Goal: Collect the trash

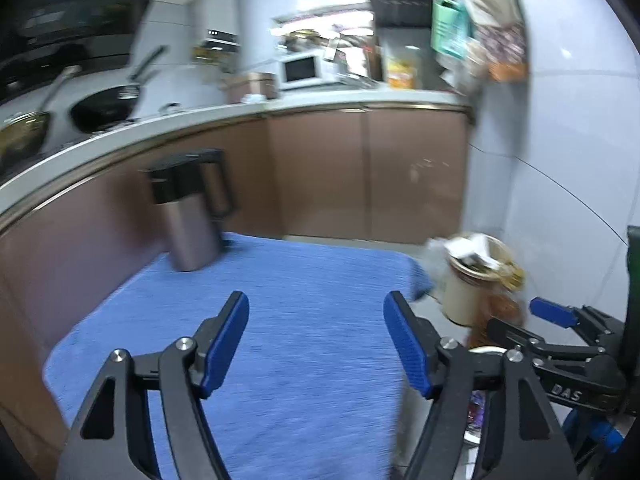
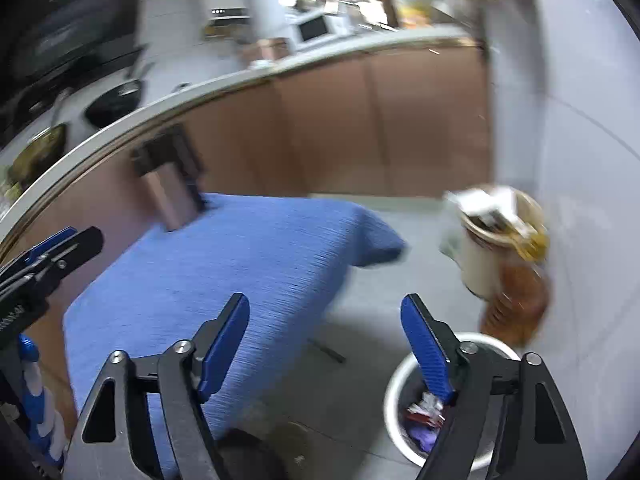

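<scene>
My left gripper (image 1: pixel 316 312) is open above the table covered with a blue cloth (image 1: pixel 280 320), with nothing between its blue pads. My right gripper (image 2: pixel 326 314) is open too, hanging over the table's right edge and the floor, empty. Below it on the floor stands a white round bin (image 2: pixel 400 380) holding red, white and purple wrappers (image 2: pixel 424 412). In the left wrist view the right gripper (image 1: pixel 560 320) shows at the right edge. In the right wrist view the left gripper (image 2: pixel 52 256) shows at the left edge.
A steel kettle with a black handle (image 1: pixel 192 208) stands at the table's far left corner. A cream bucket overfilled with rubbish (image 2: pixel 492 236) sits by the white wall, an orange-brown bag (image 2: pixel 516 304) beside it. Brown kitchen cabinets (image 1: pixel 360 172) run behind, with woks and a microwave on the counter.
</scene>
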Demonstrator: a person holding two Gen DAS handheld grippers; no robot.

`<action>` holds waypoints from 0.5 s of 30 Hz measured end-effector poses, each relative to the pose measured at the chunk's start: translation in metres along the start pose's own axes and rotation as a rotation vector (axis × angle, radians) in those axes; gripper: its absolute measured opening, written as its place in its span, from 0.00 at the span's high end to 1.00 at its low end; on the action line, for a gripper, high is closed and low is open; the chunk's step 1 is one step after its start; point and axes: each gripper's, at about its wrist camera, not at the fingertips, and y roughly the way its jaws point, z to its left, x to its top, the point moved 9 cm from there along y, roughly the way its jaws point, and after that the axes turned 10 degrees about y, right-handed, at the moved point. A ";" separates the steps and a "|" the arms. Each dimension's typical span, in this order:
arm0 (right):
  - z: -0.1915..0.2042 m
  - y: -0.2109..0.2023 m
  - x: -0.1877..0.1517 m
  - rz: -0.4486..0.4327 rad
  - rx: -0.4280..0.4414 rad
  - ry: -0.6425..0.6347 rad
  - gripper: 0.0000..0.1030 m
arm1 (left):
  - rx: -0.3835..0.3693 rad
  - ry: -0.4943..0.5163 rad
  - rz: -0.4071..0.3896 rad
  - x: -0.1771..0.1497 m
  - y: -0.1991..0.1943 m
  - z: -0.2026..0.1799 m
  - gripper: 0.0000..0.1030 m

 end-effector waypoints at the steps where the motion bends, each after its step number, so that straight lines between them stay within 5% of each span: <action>1: 0.014 -0.001 0.001 -0.004 0.017 -0.023 0.19 | 0.034 -0.017 -0.004 -0.003 -0.008 0.017 0.33; 9: 0.106 -0.018 0.000 -0.036 0.097 -0.167 0.07 | 0.169 -0.127 -0.004 -0.031 -0.042 0.090 0.28; 15: 0.137 -0.029 -0.001 -0.069 0.099 -0.217 0.02 | 0.262 -0.188 -0.015 -0.047 -0.068 0.127 0.27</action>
